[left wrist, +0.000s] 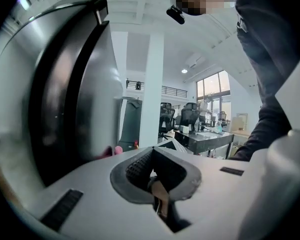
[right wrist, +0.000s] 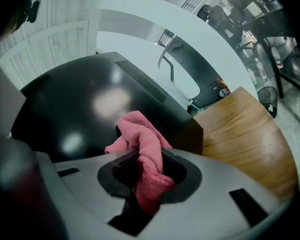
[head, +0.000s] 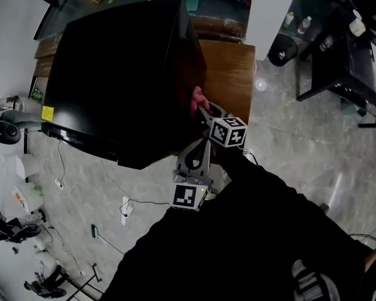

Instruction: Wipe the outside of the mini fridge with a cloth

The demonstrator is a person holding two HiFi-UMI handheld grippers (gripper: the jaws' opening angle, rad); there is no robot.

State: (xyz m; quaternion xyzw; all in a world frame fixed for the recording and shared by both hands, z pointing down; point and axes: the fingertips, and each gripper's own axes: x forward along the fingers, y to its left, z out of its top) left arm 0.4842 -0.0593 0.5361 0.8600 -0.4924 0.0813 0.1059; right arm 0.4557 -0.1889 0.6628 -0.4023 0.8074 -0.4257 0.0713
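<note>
Pinching a crumpled pink terry cloth [right wrist: 140,129] between its jaws, the right gripper [right wrist: 145,171] is holding it at the glossy side wall of the boxy black mini fridge [head: 119,74], near the rear corner, where the cloth seems to be touching the panel; the fridge is sitting on a brown wooden table [head: 229,74]; the left gripper [left wrist: 155,176] is hovering just beside the fridge's front with its jaws together and nothing between them; the cloth is bunching into a narrow wad, so a firm stroke could be dragging it out of the jaws, or letting a hard jaw tip scrape the shiny panel.
</note>
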